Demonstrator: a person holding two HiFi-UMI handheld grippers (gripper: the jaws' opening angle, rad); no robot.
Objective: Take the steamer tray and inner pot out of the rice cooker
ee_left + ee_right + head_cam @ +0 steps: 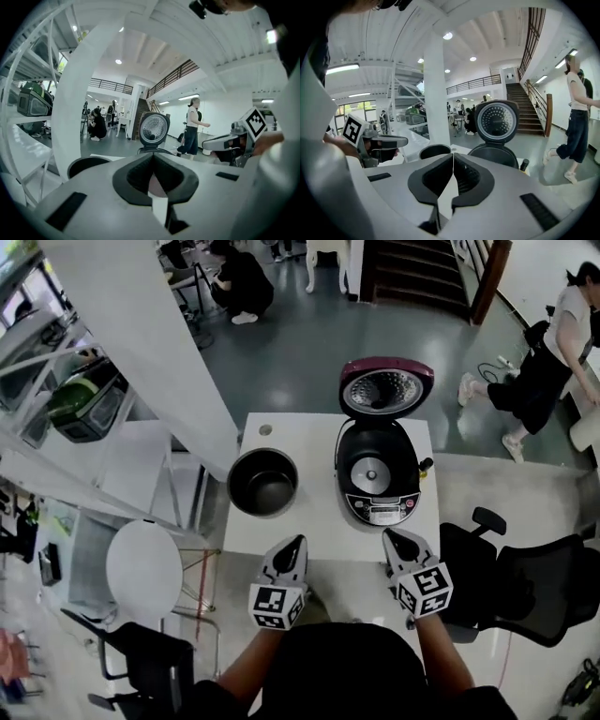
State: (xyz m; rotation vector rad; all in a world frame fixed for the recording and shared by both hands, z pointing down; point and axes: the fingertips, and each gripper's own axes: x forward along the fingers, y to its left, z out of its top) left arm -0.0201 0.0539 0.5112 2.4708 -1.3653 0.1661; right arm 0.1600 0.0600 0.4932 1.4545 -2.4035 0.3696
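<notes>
White table is standing on a grey floor in an open hall. Stairs are rising at the back and a black office chair is sitting to its right. One person is crouching far back and another is stepping past on the right.

I'm holding both grippers low over the table's near edge, side by side and apart from each other, both pointing toward the far side. Left gripper: its jaws are pressing together with nothing between them. Right gripper: same, its jaws are meeting at the tips and gripping nothing.

Inner pot is sitting upright on the table, out of the cooker, with its dark hollow facing up. It's lying ahead of my left gripper, near it but not touching. Rice cooker is standing just right of the pot, ahead of my right gripper and also apart from it. Its lid is tipping up and back, and a round heating plate is showing in the well.

Left gripper view is showing the pot's rim left of the closed jaws and the raised lid straight beyond them. Right gripper view is putting the pot slightly left of the jaw line and the cooker body right of it.
</notes>
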